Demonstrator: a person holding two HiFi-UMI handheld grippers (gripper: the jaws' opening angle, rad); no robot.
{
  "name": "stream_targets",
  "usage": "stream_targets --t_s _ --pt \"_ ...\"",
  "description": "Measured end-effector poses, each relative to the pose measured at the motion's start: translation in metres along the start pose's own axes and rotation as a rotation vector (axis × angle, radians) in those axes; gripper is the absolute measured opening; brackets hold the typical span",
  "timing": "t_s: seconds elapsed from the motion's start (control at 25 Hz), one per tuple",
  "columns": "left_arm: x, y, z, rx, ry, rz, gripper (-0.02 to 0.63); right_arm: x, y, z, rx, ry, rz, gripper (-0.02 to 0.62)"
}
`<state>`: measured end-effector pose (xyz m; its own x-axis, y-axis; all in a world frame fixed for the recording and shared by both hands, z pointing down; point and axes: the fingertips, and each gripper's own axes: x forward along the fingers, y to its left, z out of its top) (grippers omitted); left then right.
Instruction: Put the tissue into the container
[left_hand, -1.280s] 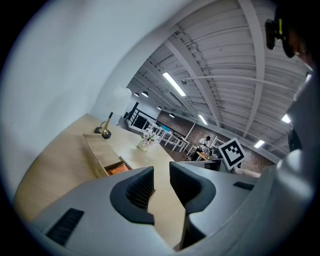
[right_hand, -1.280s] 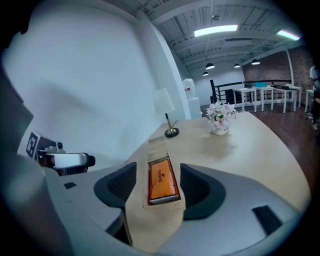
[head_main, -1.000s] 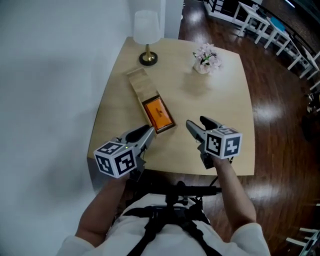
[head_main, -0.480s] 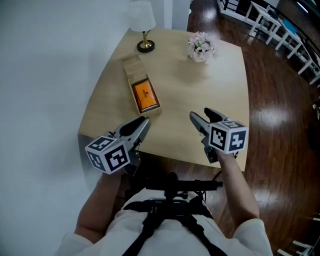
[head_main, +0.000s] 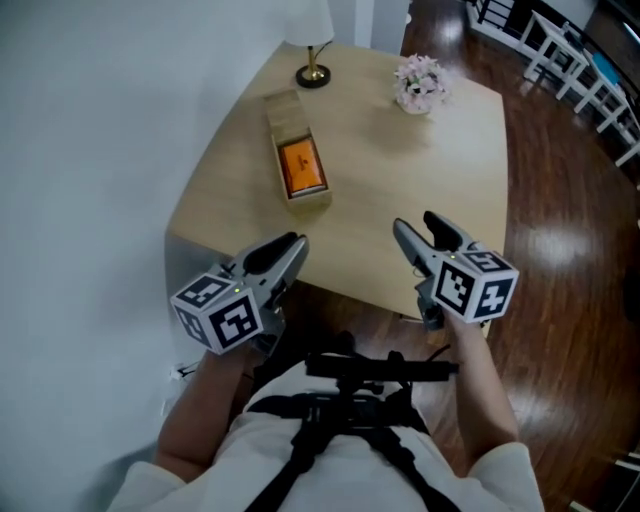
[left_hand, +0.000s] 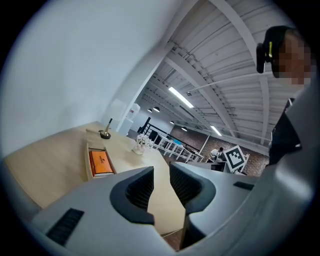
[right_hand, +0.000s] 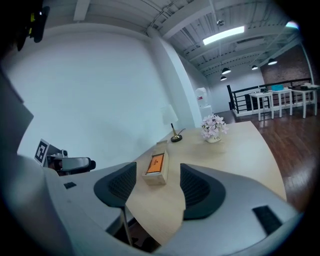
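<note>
A long wooden container (head_main: 287, 118) lies on the light wooden table (head_main: 400, 170), with an orange tissue pack (head_main: 302, 168) sitting in its nearer half. My left gripper (head_main: 293, 248) hovers at the table's near edge, below the container, its jaws a little apart with nothing between them. To the right, my right gripper (head_main: 417, 225) is over the near edge too, open and empty. The left gripper view shows the container (left_hand: 90, 161) and the orange pack (left_hand: 101, 162) ahead to the left. In the right gripper view the container (right_hand: 156, 177) lies beyond the open jaws.
A lamp (head_main: 313, 74) stands at the table's far corner and a small pot of flowers (head_main: 420, 82) at the back right. A white wall runs along the left. Dark wooden floor (head_main: 560, 260) lies to the right, with white furniture (head_main: 560, 60) beyond.
Both grippers have drawn back from the container toward the table's near edge and the person. The container with the orange pack now lies farther from them.
</note>
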<state>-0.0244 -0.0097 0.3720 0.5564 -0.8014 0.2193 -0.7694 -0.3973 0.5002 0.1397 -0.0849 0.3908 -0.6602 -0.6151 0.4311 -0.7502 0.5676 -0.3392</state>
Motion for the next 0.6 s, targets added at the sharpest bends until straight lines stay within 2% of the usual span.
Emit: stream_targets --t_s 0.6 --pt "-0.045 0.026 0.003 -0.021 0.037 -0.069 0.101 -0.020 0.037 -0.004 0.084 -0.098 -0.045 0.276"
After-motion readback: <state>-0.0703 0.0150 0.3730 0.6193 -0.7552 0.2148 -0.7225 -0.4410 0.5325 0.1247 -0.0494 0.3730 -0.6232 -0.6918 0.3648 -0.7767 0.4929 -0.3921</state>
